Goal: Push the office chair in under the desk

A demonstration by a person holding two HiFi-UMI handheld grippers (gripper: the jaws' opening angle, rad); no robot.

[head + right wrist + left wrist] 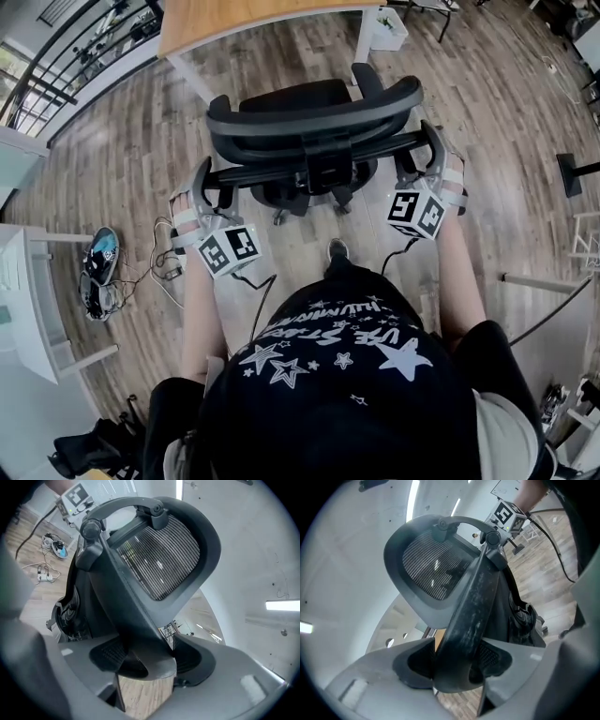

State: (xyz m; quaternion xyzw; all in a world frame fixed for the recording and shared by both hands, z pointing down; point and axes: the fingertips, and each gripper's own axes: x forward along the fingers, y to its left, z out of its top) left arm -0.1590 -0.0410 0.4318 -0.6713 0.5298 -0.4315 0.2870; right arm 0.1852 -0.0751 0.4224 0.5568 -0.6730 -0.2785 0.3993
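Observation:
The black office chair (pixel 314 103) stands on the wood floor with its mesh back towards me, a little short of the wooden desk (pixel 234 19) at the top of the head view. My left gripper (pixel 202 186) is shut on the left end of the chair's rear back frame. In the left gripper view, the dark frame bar (pixel 468 602) sits pinched between both pads of that gripper (pixel 457 660). My right gripper (pixel 434 155) is shut on the frame's right end. The right gripper view shows that gripper (pixel 145 656) with its pads clamped on the bar (pixel 117 597).
A white box (pixel 389 28) sits by the desk's white leg (pixel 364 37). Cables and a power strip (pixel 167 267) lie on the floor at left, beside a pair of shoes (pixel 98 272) and white furniture (pixel 28 300). A black stand base (pixel 572 173) is at right.

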